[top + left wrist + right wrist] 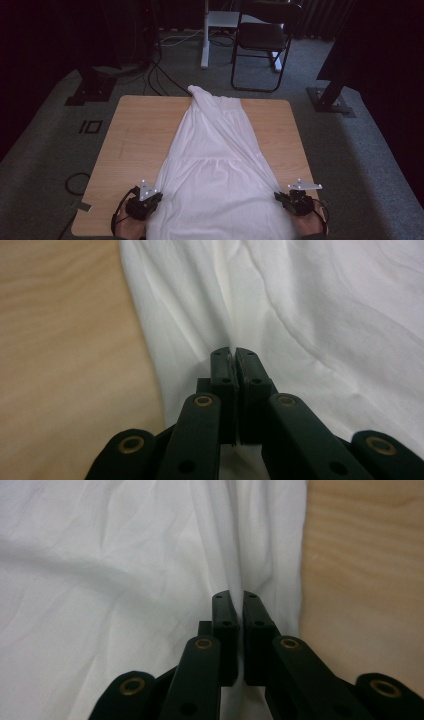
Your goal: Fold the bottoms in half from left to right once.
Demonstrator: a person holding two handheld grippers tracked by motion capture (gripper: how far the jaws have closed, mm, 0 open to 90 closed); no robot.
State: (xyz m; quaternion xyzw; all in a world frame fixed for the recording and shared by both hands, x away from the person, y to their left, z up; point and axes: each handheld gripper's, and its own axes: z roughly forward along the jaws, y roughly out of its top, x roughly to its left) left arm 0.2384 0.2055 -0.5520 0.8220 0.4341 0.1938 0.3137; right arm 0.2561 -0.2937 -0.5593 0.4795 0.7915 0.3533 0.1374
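A white dress lies lengthwise on the wooden table, its narrow top at the far edge and its wide hem toward me. At the hem's left corner, my left gripper is shut on the white dress, and the cloth bunches into folds where the jaws pinch it at my left gripper. My right gripper is shut on the hem's right corner. The fabric gathers into the closed jaws of my right gripper, right beside the dress's edge.
Bare wood flanks the dress on the left, and bare wood on the right. A black folding chair and a white post stand on the carpet beyond the table. Cables and dark stand bases lie on the floor.
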